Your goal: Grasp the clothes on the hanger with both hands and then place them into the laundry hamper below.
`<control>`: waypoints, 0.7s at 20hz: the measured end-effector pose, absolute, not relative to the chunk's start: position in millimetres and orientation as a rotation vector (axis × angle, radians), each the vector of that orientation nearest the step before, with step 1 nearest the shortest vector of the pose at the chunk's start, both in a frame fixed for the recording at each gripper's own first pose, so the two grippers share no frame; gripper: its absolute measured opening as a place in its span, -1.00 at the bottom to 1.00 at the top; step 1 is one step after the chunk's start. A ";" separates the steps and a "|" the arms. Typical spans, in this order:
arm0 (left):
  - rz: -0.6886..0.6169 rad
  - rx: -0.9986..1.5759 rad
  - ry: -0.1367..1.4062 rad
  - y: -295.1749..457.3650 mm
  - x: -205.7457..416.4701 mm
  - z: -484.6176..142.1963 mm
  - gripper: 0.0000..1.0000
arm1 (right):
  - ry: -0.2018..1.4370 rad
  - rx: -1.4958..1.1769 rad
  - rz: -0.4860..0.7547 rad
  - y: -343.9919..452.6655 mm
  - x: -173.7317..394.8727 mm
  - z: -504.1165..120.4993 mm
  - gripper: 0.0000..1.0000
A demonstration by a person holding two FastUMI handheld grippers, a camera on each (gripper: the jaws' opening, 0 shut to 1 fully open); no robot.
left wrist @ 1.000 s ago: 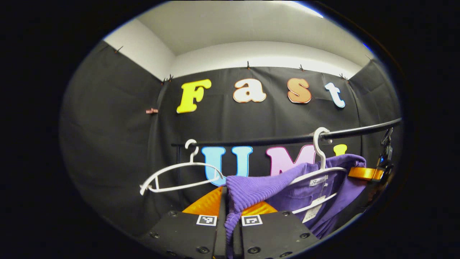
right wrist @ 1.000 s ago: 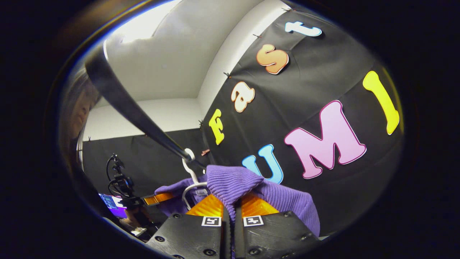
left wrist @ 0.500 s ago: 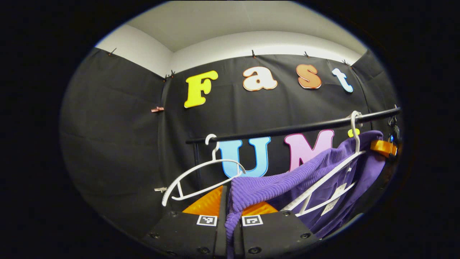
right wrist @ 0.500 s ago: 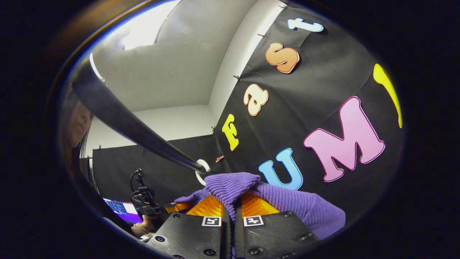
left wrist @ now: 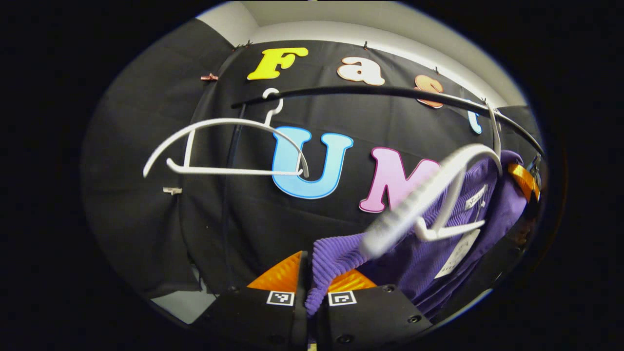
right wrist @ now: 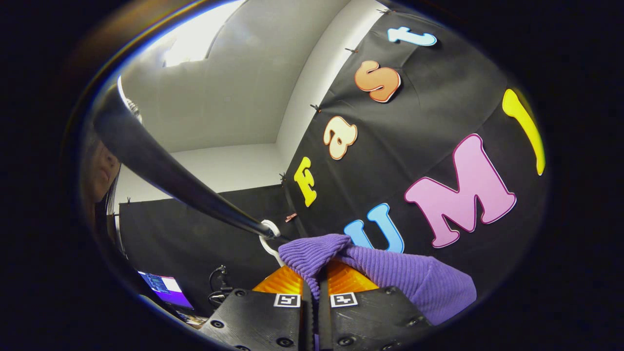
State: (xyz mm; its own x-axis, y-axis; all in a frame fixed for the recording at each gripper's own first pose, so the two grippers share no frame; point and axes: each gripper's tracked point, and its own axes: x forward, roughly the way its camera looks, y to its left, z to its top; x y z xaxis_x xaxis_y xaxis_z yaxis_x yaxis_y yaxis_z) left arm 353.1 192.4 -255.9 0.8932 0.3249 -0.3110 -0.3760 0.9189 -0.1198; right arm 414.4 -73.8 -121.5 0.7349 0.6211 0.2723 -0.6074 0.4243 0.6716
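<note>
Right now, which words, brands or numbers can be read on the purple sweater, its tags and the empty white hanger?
On the neck label of the purple sweater: some print, too blurred to read.
On the hanging tag: print too small to read.
On the empty white hanger: no writing seen.
Nothing can be quoted.
</note>
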 end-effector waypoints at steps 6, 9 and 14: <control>0.292 -0.102 0.308 108.1 348.7 -267.4 -0.78 | -0.002 0.839 0.631 -125.7 435.6 -138.5 -0.84; 0.203 -0.125 0.322 66.9 367.9 -272.8 -0.78 | 0.020 0.820 0.490 -165.1 449.9 -171.1 -0.86; 0.100 -0.142 0.364 19.0 397.2 -288.6 -0.78 | 0.145 0.691 0.244 -215.9 460.3 -248.4 -0.85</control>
